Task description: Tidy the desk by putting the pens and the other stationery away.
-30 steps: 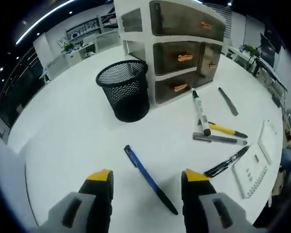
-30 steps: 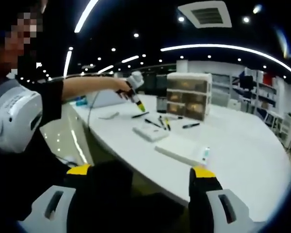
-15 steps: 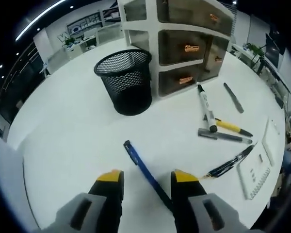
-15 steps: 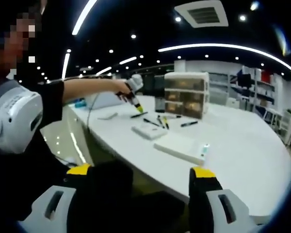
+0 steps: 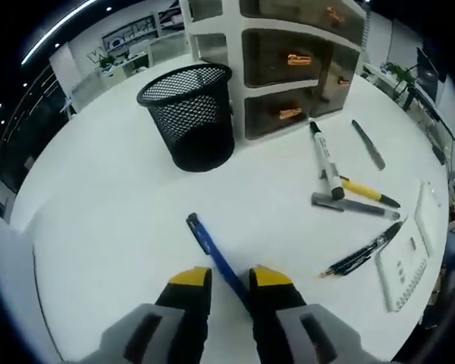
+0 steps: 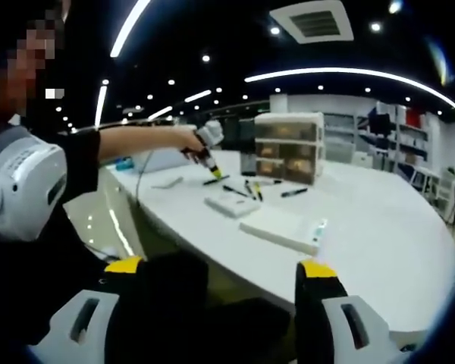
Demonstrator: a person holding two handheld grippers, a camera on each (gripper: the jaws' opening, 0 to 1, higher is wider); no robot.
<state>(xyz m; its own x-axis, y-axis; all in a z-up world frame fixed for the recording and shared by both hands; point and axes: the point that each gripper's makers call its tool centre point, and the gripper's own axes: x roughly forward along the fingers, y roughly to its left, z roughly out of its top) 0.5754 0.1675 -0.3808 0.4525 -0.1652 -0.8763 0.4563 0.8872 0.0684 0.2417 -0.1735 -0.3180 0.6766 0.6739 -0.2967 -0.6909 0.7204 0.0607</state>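
A blue pen (image 5: 208, 246) lies slantwise on the white desk (image 5: 98, 197), and its near end runs between the jaws of my left gripper (image 5: 230, 277). The jaws stand close on either side of it, still open by a narrow gap, low over the desk. To the right lie a black-and-white marker (image 5: 324, 159), a yellow pen (image 5: 368, 191), a grey pen (image 5: 355, 205), a dark pen (image 5: 368, 144) and a black pen (image 5: 360, 254). My right gripper (image 6: 220, 280) hangs open and empty off the desk's near edge. In the right gripper view the left gripper (image 6: 208, 155) is far off, held in a hand.
A black mesh pen basket (image 5: 188, 114) stands behind the blue pen, beside a white drawer unit (image 5: 288, 61) with orange handles. A spiral notebook (image 5: 406, 262) lies at the right edge. In the right gripper view a white pad (image 6: 280, 226) and a notebook (image 6: 231, 203) lie near the desk's edge.
The left gripper's jaws have closed in steadily from wide apart to close around the blue pen, and the gripper has moved forward over it. The right gripper has stayed still.
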